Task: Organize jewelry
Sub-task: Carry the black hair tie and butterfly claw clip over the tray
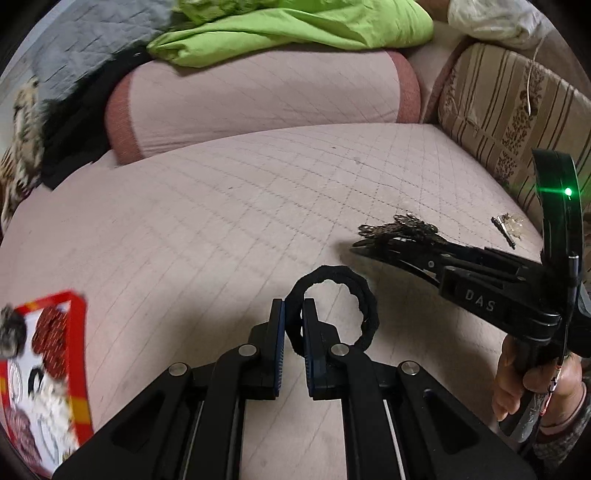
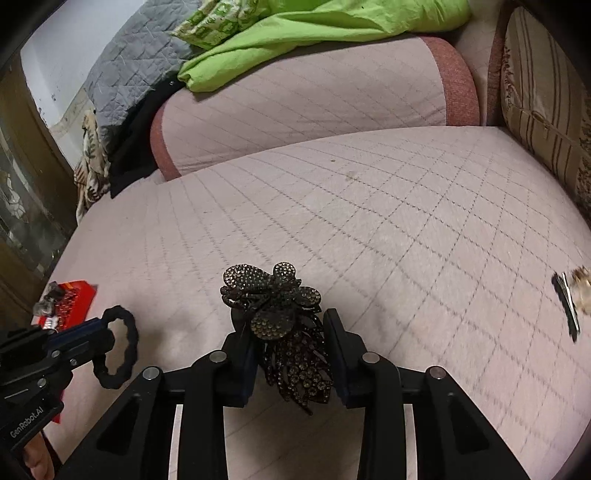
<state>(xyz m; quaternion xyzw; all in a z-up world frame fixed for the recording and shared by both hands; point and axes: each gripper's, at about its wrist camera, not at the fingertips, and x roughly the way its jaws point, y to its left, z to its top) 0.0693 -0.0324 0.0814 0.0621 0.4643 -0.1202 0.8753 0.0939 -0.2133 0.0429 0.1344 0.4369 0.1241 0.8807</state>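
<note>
- Fingers of the left gripper (image 1: 293, 332) are clamped on a black hair tie (image 1: 334, 306), held clear above the pink quilted sofa seat (image 1: 221, 206).
- Right gripper (image 2: 290, 354) fingers pinch a dark rhinestone butterfly hair clip (image 2: 284, 317).
- Off to the left lies a red box (image 1: 79, 332) of accessories.
- Farther right, a small clip (image 1: 504, 230) rests on the seat.
- Beyond, a green cloth (image 1: 295, 29) drapes the cushion.
</note>
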